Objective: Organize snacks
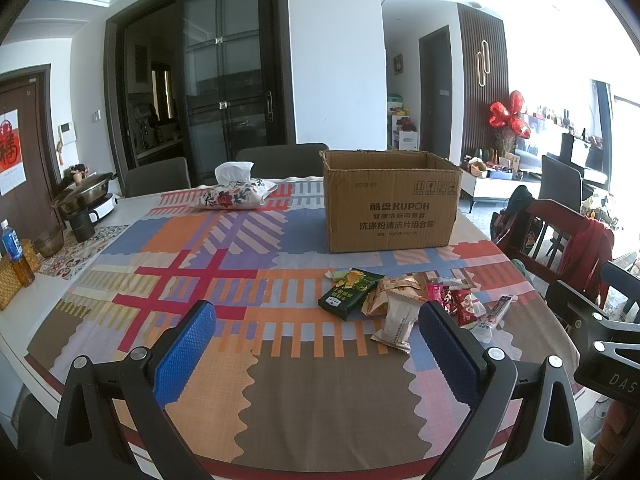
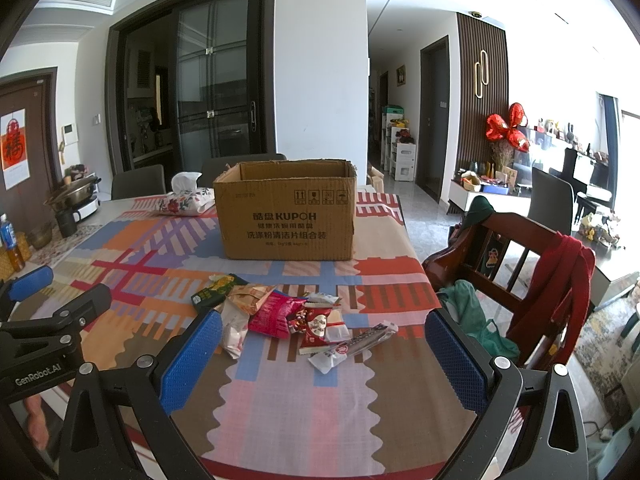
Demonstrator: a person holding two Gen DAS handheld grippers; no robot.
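Both tools idle, nothing gripped. Left gripper point(image 1: 316, 344) has its blue pads wide apart, hovering over bare tablecloth point(image 1: 192, 280) at the near edge; the snack pile sits just beyond its right pad. Right gripper point(image 2: 324, 356) also spread wide, empty, with the pile framed between and beyond its pads. It looks lined up for a first pick, judging by the aim.

Snacks lie in one loose heap point(image 2: 288, 312) near-right on the table, overlapping each other, so an exact count is shaky: roughly eight to ten packets. Ones I can separate: one dark green packet point(image 2: 214, 290) at far left of the heap, one tan/orange bag point(image 2: 250, 294) beside it, one white pouch point(image 2: 234, 334) at near left, one magenta bag point(image 2: 276, 314) in the middle, one red-and-white packet point(image 2: 316, 326), one long stick pack point(image 2: 354, 346) at the near-right end. A few small pieces behind are too blurred to name.

One cardboard box point(image 2: 286, 220), flaps open, upright, far side of the heap and apart from it: the likely destination, placed close behind for a short carry. Inside not visible.

Also: one floral tissue pouch point(image 1: 236, 196) far left of the box, one pot point(image 1: 82, 192) on a cooker at the far-left edge, one blue-label bottle point(image 1: 11, 242), one wooden chair point(image 2: 516, 264) at right with a red garment draped.

No packet boxed yet, as far as can be seen.
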